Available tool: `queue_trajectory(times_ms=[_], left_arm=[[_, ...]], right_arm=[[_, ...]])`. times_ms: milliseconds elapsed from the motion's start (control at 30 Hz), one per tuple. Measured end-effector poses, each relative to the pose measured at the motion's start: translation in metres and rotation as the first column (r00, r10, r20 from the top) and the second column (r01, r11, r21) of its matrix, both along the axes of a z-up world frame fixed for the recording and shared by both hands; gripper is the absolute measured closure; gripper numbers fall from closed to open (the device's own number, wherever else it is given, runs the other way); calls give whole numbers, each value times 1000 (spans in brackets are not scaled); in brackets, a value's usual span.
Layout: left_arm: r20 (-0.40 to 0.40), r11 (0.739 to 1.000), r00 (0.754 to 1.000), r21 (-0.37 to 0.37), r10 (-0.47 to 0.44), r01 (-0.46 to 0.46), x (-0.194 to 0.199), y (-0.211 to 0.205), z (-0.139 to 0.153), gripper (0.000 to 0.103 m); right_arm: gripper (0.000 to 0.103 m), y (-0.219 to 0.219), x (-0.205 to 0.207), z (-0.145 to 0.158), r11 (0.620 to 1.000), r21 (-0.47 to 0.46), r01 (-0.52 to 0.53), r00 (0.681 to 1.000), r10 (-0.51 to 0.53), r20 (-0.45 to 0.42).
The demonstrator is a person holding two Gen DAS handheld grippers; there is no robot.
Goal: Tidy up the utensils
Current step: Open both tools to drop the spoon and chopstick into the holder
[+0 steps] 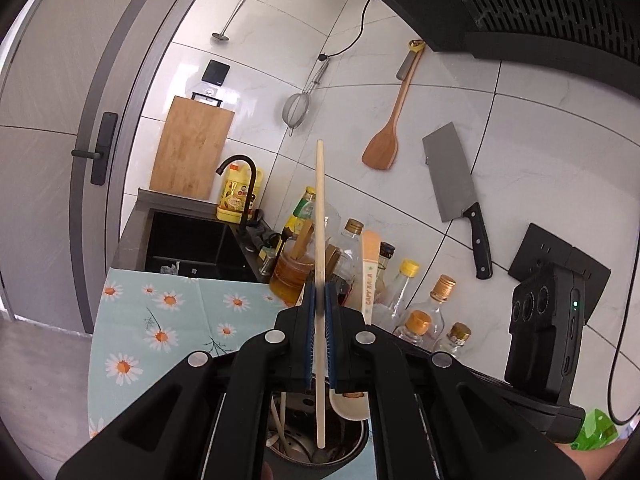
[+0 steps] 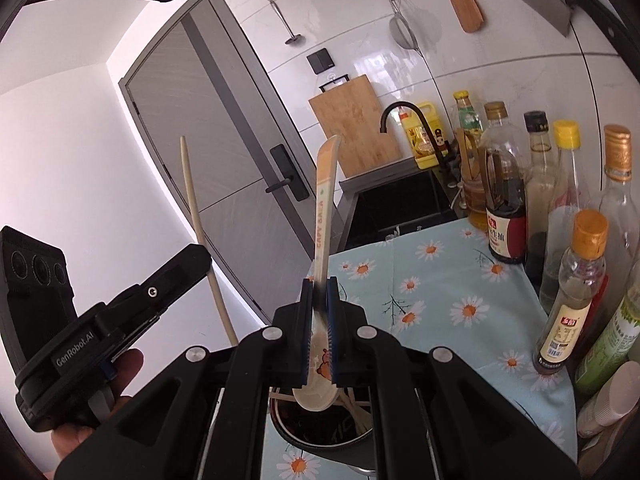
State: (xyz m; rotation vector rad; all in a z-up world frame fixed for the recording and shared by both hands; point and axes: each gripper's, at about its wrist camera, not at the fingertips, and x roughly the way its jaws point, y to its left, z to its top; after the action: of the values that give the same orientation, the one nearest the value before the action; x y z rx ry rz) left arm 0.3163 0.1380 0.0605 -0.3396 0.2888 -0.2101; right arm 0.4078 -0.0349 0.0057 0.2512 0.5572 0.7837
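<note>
1. Setting: home kitchen.
2. White tiled wall [image 1: 520, 152] carries hung tools: cleaver [image 1: 456, 184], wooden spatula [image 1: 384, 140], wire strainer [image 1: 298, 108], ladle [image 1: 232, 16].
3. Black sink [image 1: 188, 244] with black faucet [image 1: 244, 176]; cutting board [image 1: 192, 148] leans behind it.
4. Row of oil and sauce bottles [image 2: 504, 184] along the wall.
5. Daisy-print cloth [image 2: 448, 292] covers the tabletop.
6. Range hood [image 1: 540, 4] overhead; grey door [image 2: 224, 128] beside the sink.
</note>
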Motion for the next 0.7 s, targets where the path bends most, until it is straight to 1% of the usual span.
queue_trajectory(times_ms=[100, 167, 267, 333, 367, 400, 433, 533, 600, 633, 667, 700], left_arm=[[-20, 1000, 1000, 20, 10, -10, 8, -3, -11, 99], [-44, 999, 998, 27, 33, -32, 12, -2, -17, 98], [-66, 999, 997, 16, 38, -37, 15, 2, -24, 98], [-80, 999, 996, 4, 47, -47, 15, 6, -27, 98], [-83, 999, 995, -3, 45, -46, 15, 7, -28, 98], [-86, 999, 995, -9, 42, -43, 14, 8, -28, 98], [-89, 999, 995, -10, 41, -42, 13, 8, -28, 98], [-89, 999, 995, -13, 39, -40, 8, 9, -26, 98], [-97, 999, 995, -22, 29, -31, 5, 10, -25, 97], [-96, 999, 995, -26, 27, -29, 3, 10, -24, 97], [-90, 999, 996, -32, 24, -27, -1, 11, -22, 97], [-87, 999, 996, -35, 21, -24, -5, 11, -21, 97]], right_arm=[[95, 3, 5, -9, 1000, -17, 5, 1000, -5, -21], [95, 3, 9, -14, 1000, -27, 6, 999, -7, -40], [94, 3, 12, -21, 999, -32, 2, 998, -5, -70], [93, 2, 12, -22, 999, -36, 5, 997, -8, -73], [87, 1, 12, -22, 999, -36, 5, 997, -8, -76], [84, 0, 12, -21, 999, -33, 6, 997, -9, -81], [82, -2, 12, -21, 1000, -29, 9, 996, -11, -83], [82, -6, 9, -18, 1000, -20, 16, 996, -17, -90], [75, -10, 7, -16, 1000, -15, 20, 995, -21, -95], [70, -13, 5, -15, 1000, -9, 19, 995, -20, -102], [67, -16, 4, -14, 1000, -4, 15, 994, -16, -112], [66, -19, 2, -13, 1000, 5, 14, 992, -13, -123]])
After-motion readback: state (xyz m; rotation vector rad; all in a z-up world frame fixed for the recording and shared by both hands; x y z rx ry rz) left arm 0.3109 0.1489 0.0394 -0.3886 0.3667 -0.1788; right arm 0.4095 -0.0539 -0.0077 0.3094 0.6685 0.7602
